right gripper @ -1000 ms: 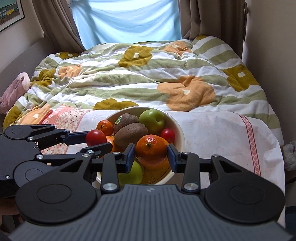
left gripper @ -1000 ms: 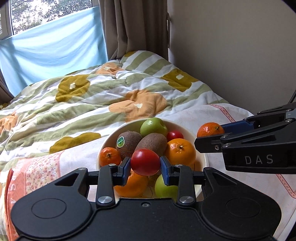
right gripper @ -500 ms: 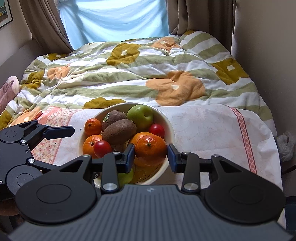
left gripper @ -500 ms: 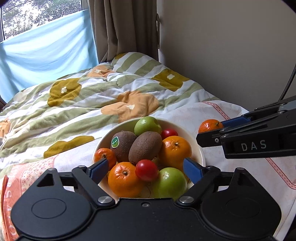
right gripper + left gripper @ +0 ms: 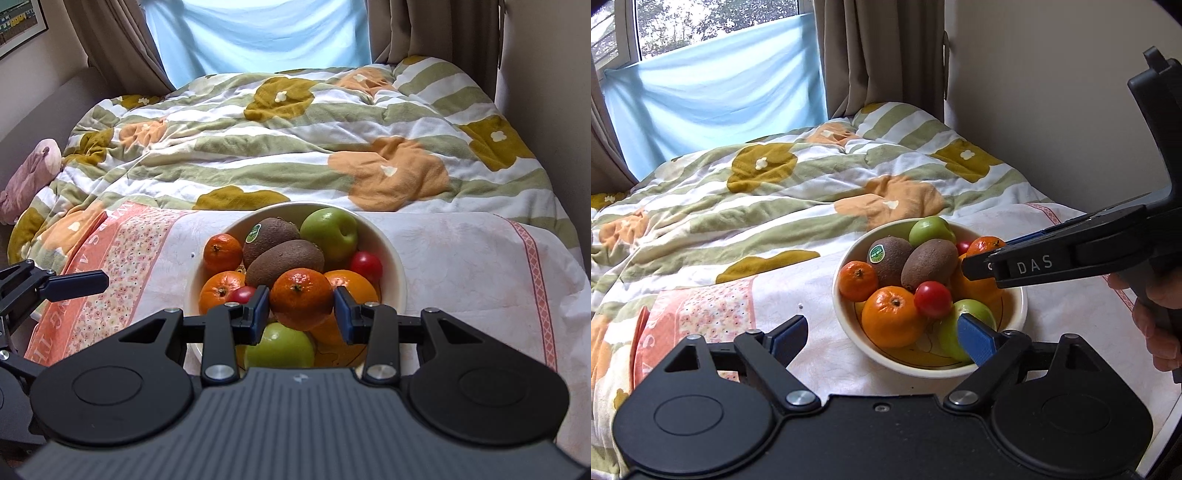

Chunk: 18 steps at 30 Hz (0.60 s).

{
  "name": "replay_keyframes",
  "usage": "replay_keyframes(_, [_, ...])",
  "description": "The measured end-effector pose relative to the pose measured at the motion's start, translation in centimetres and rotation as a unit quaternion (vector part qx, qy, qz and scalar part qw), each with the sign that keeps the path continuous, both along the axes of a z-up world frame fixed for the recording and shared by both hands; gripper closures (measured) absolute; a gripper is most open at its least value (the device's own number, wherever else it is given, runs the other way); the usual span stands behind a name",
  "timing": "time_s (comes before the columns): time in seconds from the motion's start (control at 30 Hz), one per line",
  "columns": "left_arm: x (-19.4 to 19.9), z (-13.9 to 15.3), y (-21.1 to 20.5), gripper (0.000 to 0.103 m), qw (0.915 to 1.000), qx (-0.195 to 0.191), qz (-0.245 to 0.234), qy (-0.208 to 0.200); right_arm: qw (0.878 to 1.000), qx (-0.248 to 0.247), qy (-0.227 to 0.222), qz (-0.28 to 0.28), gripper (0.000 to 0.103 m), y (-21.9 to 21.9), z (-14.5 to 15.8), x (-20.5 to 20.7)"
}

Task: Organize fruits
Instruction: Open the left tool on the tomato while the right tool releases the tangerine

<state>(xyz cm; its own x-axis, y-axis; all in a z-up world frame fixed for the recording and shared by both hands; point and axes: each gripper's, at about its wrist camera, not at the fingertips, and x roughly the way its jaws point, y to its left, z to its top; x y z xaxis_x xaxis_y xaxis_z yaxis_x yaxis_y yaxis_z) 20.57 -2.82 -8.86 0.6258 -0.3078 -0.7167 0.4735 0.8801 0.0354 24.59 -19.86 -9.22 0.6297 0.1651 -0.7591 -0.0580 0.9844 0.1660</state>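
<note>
Pinching a dimpled round mandarin [image 5: 301, 298], the right gripper's [image 5: 301, 314] jaws (blue-padded).

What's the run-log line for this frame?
left gripper: open, empty | right gripper: shut on mandarin, over bowl | tomato: in bowl | next: likely set mandarin down

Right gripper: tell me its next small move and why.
Probably lower the mandarin a little and open. The right gripper is shut on it just above the piled bowl, over the green apple and orange; the left gripper is already open and empty.
</note>
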Motion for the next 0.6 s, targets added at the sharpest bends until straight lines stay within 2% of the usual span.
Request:
replay_keyframes(0.2, [0.0, -0.2, 1.0, 0.012, 0.9998, -0.001, 0.017, 0.004, 1.0, 0.002, 0.004, -0.002, 0.047, 0.5, -0.6, 0.8])
replay_keyframes(0.27, [0.0, -0.3, 1.1, 0.012, 0.9998, 0.0, 0.017, 0.004, 1.0, 0.005, 0.003, -0.006, 0.028, 0.5, -0.7, 0.8])
replay_keyframes(0.3, [0.1, -0.3, 1.2, 0.012, 0.9999, 0.0, 0.016, 0.003, 1.0, 0.005, 0.003, -0.01, 0.004, 0.5, -0.7, 0.8])
replay_keyframes(0.33, [0.1, -0.3, 1.3, 0.012, 0.9999, 0.001, 0.015, 0.002, 1.0, 0.006, 0.0, -0.014, 0.0, 0.5, -0.7, 0.7])
replay_keyframes(0.6, [0.0, 0.3, 1.6, 0.012, 0.9999, -0.01, 0.013, 0.001, 0.999, 0.005, -0.017, -0.028, 0.0, 0.4, 1.1, -0.8])
